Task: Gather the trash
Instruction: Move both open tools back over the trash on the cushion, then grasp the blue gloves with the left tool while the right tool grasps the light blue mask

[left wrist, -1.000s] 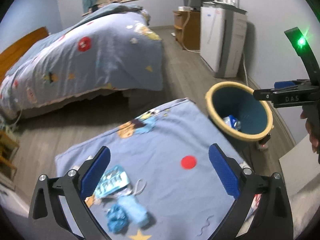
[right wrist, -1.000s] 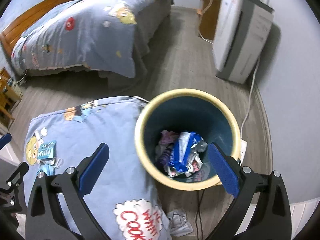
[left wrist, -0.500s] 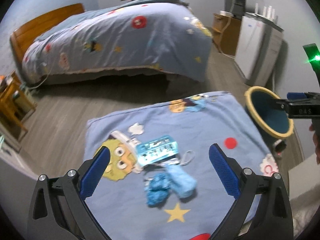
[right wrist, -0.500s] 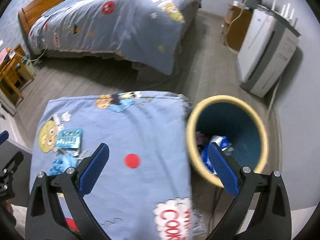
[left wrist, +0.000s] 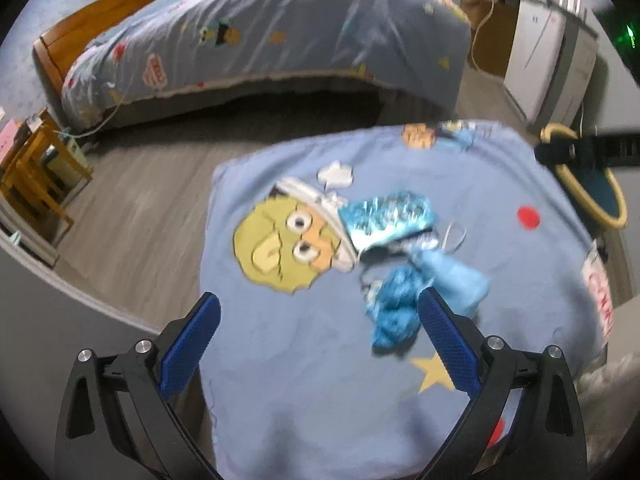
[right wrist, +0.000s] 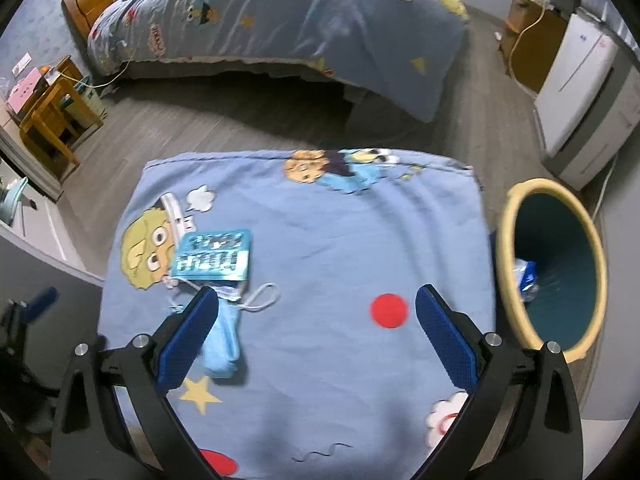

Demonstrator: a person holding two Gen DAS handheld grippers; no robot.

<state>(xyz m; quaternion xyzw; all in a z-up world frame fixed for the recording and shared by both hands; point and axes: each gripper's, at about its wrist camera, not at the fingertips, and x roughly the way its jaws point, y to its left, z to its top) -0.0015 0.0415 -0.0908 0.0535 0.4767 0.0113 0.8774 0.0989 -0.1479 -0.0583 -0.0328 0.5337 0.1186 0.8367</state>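
Observation:
On a blue cartoon-print cloth (left wrist: 304, 352) lie a shiny teal snack packet (left wrist: 386, 218), a pale blue face mask (left wrist: 456, 280) and a crumpled blue wrapper (left wrist: 394, 312). My left gripper (left wrist: 318, 346) is open and empty just short of the wrapper. In the right wrist view the packet (right wrist: 214, 256) and the mask (right wrist: 224, 340) lie at the left; my right gripper (right wrist: 316, 336) is open and empty above the cloth (right wrist: 340, 232). The yellow-rimmed teal bin (right wrist: 516, 216) stands right of the cloth with trash inside.
A bed with a blue quilt (right wrist: 280, 12) lies beyond across grey floor. A white appliance (right wrist: 580, 92) and a wooden cabinet (right wrist: 528, 44) stand at the back right. A small wooden table (right wrist: 52, 120) is at the left.
Both grippers swung left, away from the bin and over the cloth. The trash pieces came closer to the left gripper. Both stayed open.

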